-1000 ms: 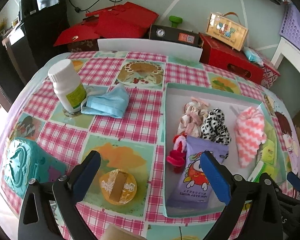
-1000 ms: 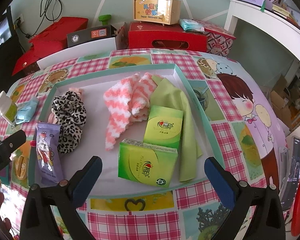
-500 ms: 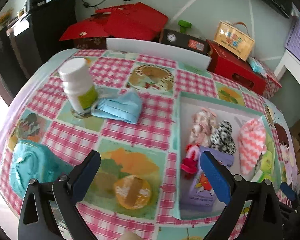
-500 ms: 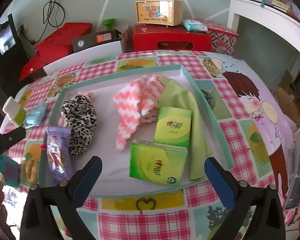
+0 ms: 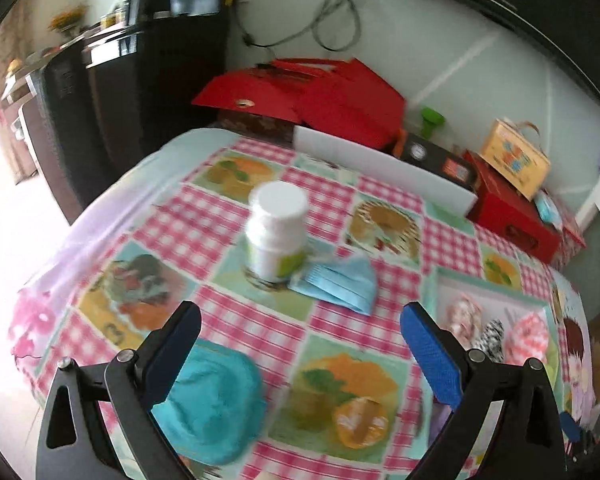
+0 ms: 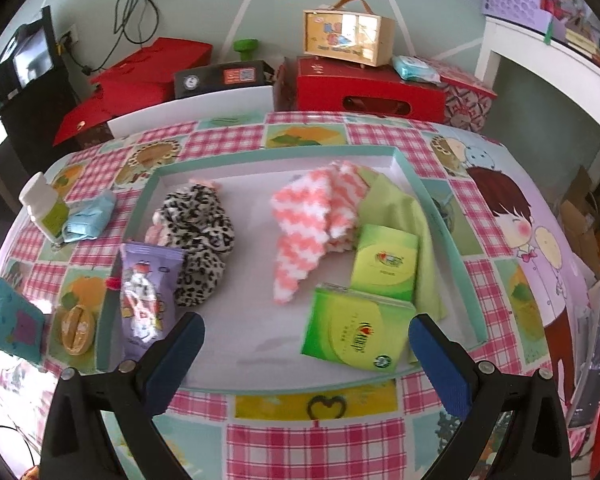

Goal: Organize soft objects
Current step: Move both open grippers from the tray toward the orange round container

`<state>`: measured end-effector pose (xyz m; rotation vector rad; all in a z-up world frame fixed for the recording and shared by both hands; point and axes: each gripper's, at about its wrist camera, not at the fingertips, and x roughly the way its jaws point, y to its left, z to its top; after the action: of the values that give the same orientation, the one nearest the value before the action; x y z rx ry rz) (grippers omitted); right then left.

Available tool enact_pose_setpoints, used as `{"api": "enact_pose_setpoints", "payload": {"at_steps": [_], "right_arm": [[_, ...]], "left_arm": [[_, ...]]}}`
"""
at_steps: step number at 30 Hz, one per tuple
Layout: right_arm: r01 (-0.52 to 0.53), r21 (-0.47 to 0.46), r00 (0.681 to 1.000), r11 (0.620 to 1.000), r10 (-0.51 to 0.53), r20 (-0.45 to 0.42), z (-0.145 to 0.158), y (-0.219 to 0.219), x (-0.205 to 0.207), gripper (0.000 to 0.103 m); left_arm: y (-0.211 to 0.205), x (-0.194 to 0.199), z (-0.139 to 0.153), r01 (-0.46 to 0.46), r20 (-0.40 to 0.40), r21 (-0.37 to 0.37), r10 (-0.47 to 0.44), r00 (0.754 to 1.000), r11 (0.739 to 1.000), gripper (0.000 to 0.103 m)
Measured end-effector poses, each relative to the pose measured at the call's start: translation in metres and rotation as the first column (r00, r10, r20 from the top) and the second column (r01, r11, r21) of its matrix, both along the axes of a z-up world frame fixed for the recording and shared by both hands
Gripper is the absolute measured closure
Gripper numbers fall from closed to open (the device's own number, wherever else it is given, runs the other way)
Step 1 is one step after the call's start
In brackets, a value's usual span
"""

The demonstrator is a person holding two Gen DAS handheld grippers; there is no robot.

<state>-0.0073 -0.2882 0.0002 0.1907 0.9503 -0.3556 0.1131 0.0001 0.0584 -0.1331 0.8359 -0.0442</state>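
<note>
A teal-rimmed tray (image 6: pixel 410 178) holds a leopard scrunchie (image 6: pixel 198 226), a pink-white cloth (image 6: pixel 312 216), a green cloth (image 6: pixel 396 210), two green tissue packs (image 6: pixel 354 328) and a purple wipes pack (image 6: pixel 144 294). A blue face mask (image 5: pixel 336 280) lies on the tablecloth beside a white bottle (image 5: pixel 276 236); it also shows in the right wrist view (image 6: pixel 90 216). A teal pouch (image 5: pixel 214 398) lies near the front left edge. My left gripper (image 5: pixel 296 354) is open and empty above the table, short of the mask. My right gripper (image 6: pixel 306 364) is open and empty over the tray's near rim.
An orange round item (image 5: pixel 358 416) lies on the cloth left of the tray (image 5: pixel 434 292). Red boxes (image 6: pixel 366 90) and a wooden case (image 6: pixel 346 38) stand behind the table. A black cabinet (image 5: pixel 112 92) stands far left. A phone (image 6: pixel 594 356) lies at the right edge.
My left gripper has swung left and lifted, so the mask and bottle now sit ahead of it and the tray has slid to the right. The right gripper has drawn back slightly.
</note>
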Motion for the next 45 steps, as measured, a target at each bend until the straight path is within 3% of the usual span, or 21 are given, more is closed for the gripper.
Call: {"api": "enact_pose_setpoints", "payload": {"at_steps": [8,12,28,45], "right_arm": [[-0.086,0.004,0.994,0.996,0.086,0.07,0.02,0.036,0.007,0.0],[-0.158,0.009,0.984,0.987,0.157,0.08,0.023,0.064,0.018,0.0],[-0.412,-0.038,0.91,0.91,0.41,-0.056,-0.007,0.17,0.062,0.0],[-0.48,0.009,0.866,0.877,0.475,-0.153,-0.041,0.191,0.076,0.0]], "left_arm": [[0.053,0.008,-0.002,-0.097,-0.033,-0.083,0.094,0.995,0.992,0.003],[0.064,0.01,-0.006,-0.113,-0.06,-0.062,0.109,0.992,0.992,0.003],[0.098,0.019,-0.03,-0.177,-0.174,-0.053,0.165,0.971,0.983,0.003],[0.1,0.026,-0.044,-0.171,-0.222,-0.049,0.156,0.962,0.984,0.003]]}}
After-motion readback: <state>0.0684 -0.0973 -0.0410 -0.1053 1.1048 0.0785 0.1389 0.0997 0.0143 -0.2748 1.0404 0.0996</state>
